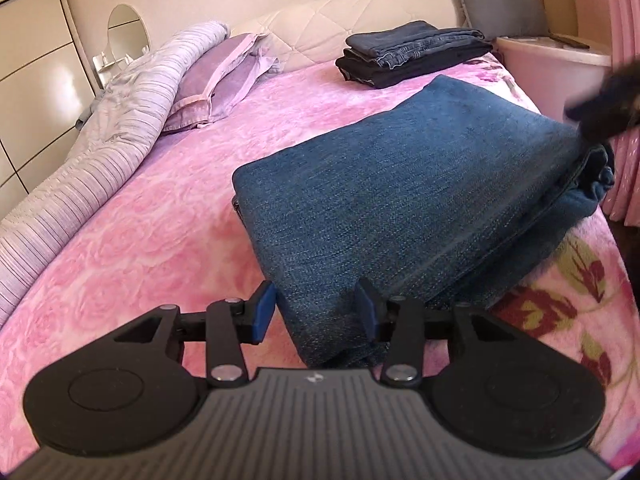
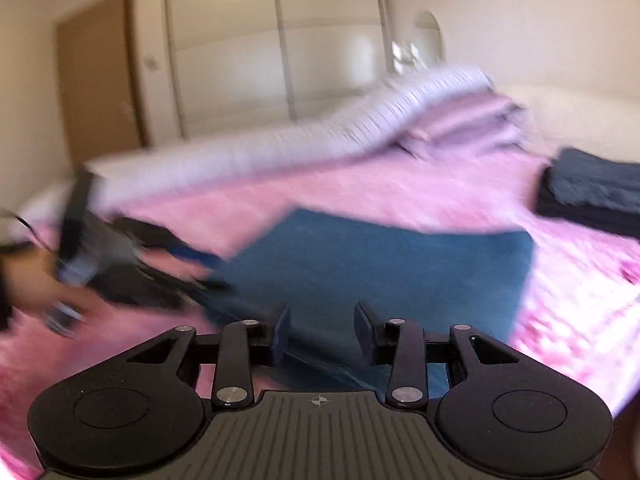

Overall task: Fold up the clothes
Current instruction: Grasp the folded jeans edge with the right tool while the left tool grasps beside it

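Observation:
A folded pair of blue jeans lies on the pink bedspread. In the left wrist view my left gripper is open at the jeans' near corner, its blue pads on either side of that corner without pinching it. A dark blur at the right edge is my right gripper, over the jeans' far right corner. The right wrist view is motion-blurred. It shows the jeans ahead of my open right gripper, which holds nothing. The left gripper and a hand appear at the left.
A stack of folded dark clothes sits near the padded headboard. A lilac striped duvet and a pillow run along the bed's left side. A white bedside unit and a pink curtain stand to the right. Wardrobe doors fill the far wall.

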